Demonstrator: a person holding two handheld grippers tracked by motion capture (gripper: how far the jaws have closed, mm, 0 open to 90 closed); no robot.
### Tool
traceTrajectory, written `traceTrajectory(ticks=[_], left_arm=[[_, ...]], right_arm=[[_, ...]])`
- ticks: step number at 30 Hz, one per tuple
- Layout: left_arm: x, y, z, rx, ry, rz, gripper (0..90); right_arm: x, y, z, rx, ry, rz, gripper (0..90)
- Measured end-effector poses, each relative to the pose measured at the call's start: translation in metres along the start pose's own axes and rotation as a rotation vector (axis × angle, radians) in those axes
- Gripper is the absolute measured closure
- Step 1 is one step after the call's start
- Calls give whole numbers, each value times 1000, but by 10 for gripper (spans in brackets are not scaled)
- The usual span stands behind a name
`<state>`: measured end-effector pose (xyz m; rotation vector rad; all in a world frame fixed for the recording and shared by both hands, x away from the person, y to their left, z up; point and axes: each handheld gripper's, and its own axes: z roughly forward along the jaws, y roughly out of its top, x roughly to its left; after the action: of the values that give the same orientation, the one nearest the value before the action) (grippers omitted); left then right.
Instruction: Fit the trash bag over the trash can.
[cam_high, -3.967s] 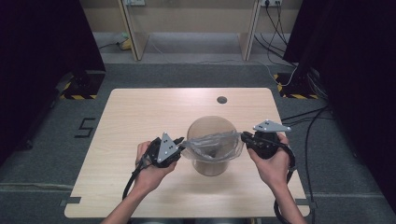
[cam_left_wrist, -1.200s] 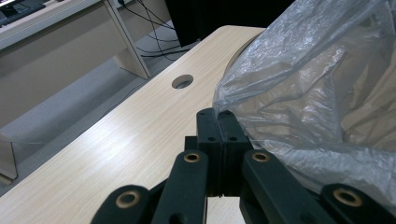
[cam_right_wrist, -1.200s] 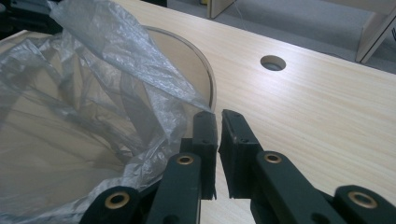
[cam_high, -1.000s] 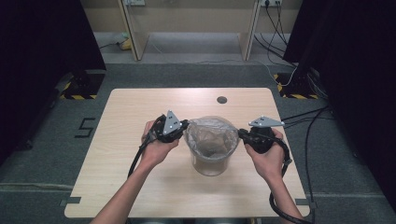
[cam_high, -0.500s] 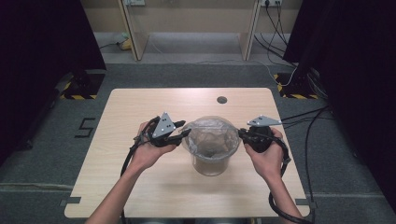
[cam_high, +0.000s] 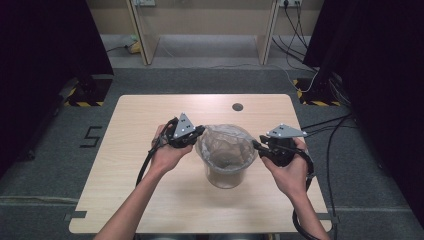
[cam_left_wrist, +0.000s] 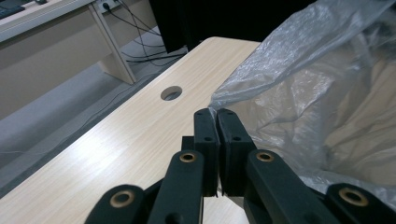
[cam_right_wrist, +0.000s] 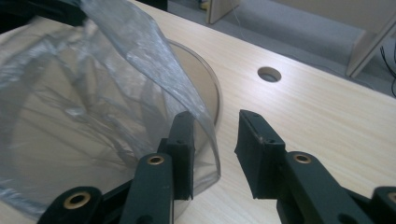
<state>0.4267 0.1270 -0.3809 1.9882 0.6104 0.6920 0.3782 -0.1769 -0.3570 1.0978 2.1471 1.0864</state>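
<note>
High view first: you've got a clear plastic bucket (cam_high: 227, 167) sitting around the middle of the light wood table (cam_high: 125, 200), a bit toward the near edge, with a thin see-through bag liner (cam_high: 225, 145) draped over its rim. Your left gripper (cam_high: 197, 132) is right at the bucket's left rim, your right gripper (cam_high: 257, 146) at the right rim, so the bucket sits between your hands. There's a small round hole (cam_high: 237, 106) in the tabletop farther back, just right of centre.

Left gripper view: your jaws are pinched together with basically no gap, after opening a bit and snapping closed again. The edge of the bag liner (cam_left_wrist: 303, 93) comes down right to the tips, and it looks like a sliver of film is caught between them. The film billows up and off to the right. The hole (cam_left_wrist: 171, 93) is out ahead on the bare wood.

Right gripper view: here your jaws stand partly apart and they've just been opening. The bag liner (cam_right_wrist: 116, 84) folds over the bucket (cam_right_wrist: 205, 100) rim and hangs against the left jaw's inner face, with the right jaw well clear of it, so nothing is pinched. The hole (cam_right_wrist: 269, 73) is beyond, on the far right.
</note>
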Motion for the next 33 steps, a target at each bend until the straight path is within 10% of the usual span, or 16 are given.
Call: traceTrajectory(ticks=[11,33], left_arm=[[7,-1,16,24,7,-14,875],[10,4,34,58,2,-35,874]], right_arm=[[-8,1,19,31,4,16,845],[-13,-4,15,39,-10,19,732]])
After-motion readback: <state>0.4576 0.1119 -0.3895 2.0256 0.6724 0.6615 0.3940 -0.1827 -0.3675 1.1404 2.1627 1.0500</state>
